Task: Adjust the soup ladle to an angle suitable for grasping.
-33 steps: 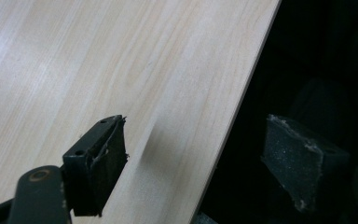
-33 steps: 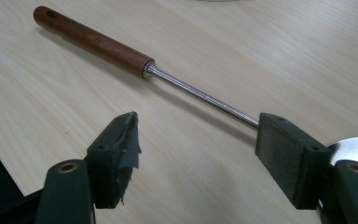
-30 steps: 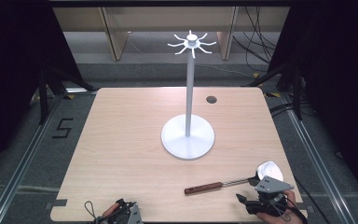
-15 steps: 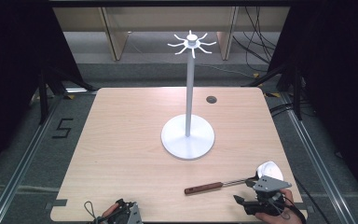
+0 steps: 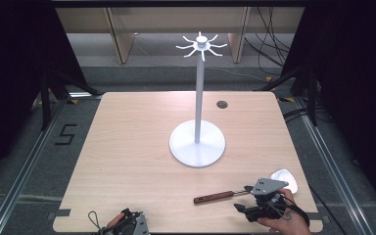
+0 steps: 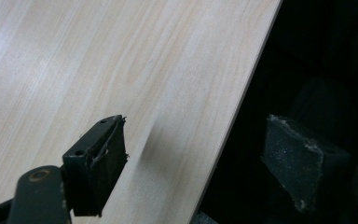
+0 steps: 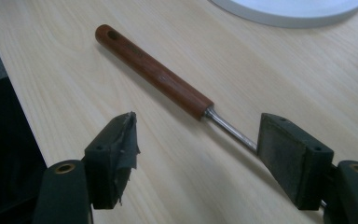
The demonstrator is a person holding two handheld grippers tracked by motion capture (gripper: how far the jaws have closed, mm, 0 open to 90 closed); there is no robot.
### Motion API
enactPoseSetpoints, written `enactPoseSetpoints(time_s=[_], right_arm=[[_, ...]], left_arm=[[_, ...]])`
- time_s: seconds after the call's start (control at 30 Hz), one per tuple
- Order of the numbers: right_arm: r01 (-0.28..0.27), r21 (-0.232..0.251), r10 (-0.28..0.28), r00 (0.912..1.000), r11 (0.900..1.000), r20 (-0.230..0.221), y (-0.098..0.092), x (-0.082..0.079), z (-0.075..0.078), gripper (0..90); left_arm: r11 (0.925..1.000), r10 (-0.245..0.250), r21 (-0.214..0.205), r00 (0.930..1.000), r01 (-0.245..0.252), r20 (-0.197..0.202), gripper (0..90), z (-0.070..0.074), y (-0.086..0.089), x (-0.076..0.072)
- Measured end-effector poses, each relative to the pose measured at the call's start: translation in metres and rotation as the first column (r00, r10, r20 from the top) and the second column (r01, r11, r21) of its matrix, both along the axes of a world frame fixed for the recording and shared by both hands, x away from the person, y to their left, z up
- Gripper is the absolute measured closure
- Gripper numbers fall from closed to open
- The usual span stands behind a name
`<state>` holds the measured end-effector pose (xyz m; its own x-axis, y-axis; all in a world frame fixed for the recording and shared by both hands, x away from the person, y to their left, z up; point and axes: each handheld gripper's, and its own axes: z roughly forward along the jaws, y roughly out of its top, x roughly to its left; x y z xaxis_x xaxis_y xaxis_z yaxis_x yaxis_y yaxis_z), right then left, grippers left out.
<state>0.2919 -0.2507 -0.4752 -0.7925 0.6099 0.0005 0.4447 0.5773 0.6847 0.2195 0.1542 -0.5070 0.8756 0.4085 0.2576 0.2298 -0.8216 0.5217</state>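
A kitchen utensil lies at the table's front right, with a brown wooden handle (image 5: pixel 214 197), a thin metal shaft (image 7: pixel 228 128) and a white head (image 5: pixel 285 178). My right gripper (image 5: pixel 244 198) hovers low over the shaft, held by a hand, and it is open. In the right gripper view, the right gripper (image 7: pixel 200 140) has one jaw on each side of the shaft just behind the handle (image 7: pixel 151 70), touching nothing. My left gripper (image 5: pixel 127 225) is at the front edge, and the left gripper (image 6: pixel 196 149) stands open and empty across that edge.
A tall white stand (image 5: pixel 198 103) with a ring of hooks on top rises from a round base (image 5: pixel 197 147) at mid-table, and the base's rim (image 7: pixel 289 9) lies just beyond the utensil. A small dark hole (image 5: pixel 222 104) marks the far table (image 6: pixel 98 70).
My right gripper has slid left along the utensil, from near the white head to the shaft by the handle. The left gripper has stayed put.
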Motion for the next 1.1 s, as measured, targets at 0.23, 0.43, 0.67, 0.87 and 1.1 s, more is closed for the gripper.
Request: enactPoseSetpoints(time_s=[0.23, 0.43, 0.67, 0.87, 1.1], right_arm=[[-0.126, -0.093, 0.125, 0.9920, 0.9876, -0.017, 0.029, 0.018, 0.003, 24.7], [-0.158, -0.154, 0.152, 0.9870, 0.9753, -0.051, 0.042, 0.026, 0.000, 30.0], [-0.264, -0.238, 0.256, 0.9644, 0.9345, -0.067, 0.062, 0.038, -0.004, 37.4], [-0.324, -0.272, 0.294, 0.9444, 0.9061, -0.147, 0.079, 0.043, -0.006, 46.9], [-0.378, -0.297, 0.334, 0.9235, 0.8771, -0.188, 0.086, 0.053, -0.007, 53.3]], left_arm=[[0.9998, -0.018, 0.004, 0.9998, 0.018, -0.011, 20.6, 0.000, 0.000, 0.001], [0.9995, -0.027, 0.014, 0.9989, 0.028, -0.039, 20.6, 0.002, 0.001, 0.002], [0.9988, -0.039, 0.028, 0.9978, 0.041, -0.053, 20.6, 0.003, 0.002, 0.003], [0.9992, -0.034, 0.021, 0.9983, 0.035, -0.047, 20.6, 0.003, 0.002, 0.002], [0.9975, -0.052, 0.044, 0.9972, 0.055, -0.054, 20.6, 0.004, 0.003, 0.003]])
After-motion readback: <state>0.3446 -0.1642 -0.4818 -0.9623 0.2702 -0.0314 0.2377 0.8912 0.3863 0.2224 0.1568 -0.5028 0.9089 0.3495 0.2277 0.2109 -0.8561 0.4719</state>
